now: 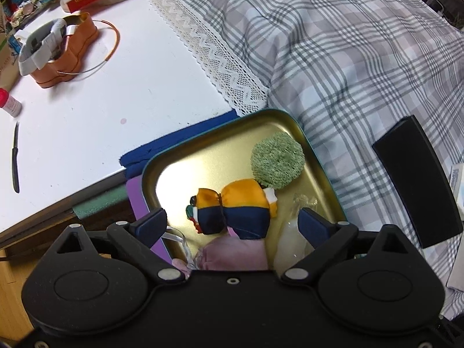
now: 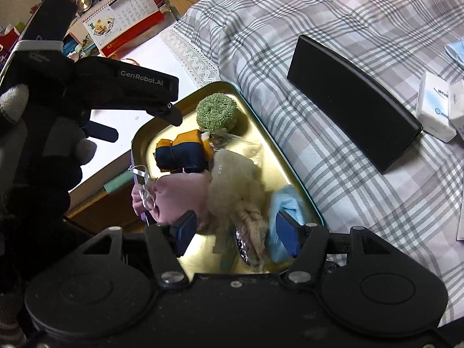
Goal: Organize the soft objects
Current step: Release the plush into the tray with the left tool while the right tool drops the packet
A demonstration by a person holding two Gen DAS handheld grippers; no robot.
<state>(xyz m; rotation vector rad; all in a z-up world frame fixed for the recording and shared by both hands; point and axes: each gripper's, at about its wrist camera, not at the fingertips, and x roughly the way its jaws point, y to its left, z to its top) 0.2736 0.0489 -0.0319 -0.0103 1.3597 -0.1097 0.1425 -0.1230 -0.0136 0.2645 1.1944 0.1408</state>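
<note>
So there's a gold tin tray [image 2: 285,156] sitting on the plaid bedspread [image 1: 348,58], right at the edge of the white tabletop [image 1: 101,116], and it's already stuffed with soft stuff. At the far end is a green knitted scrubber [image 2: 216,114], touching an orange-and-navy cloth pouch [image 1: 240,208]; nearer in there's a pink fabric piece [image 2: 182,194], a beige fluffy thing [image 2: 240,188] and a light blue cloth [image 2: 285,203] tucked against the tray's right wall. The left gripper [image 1: 233,226] hangs over the pouch with its fingers spread wide — nothing pinched, the pouch just lies in the tray below them. The right gripper [image 2: 235,230] is partly open over the near end, the fluffy thing and blue cloth lying between the fingers, and the pads don't look pressed on either. A black rectangular box [image 2: 353,101] lies on the bed beside the tray, with white cartons [image 2: 435,110] further right.
</note>
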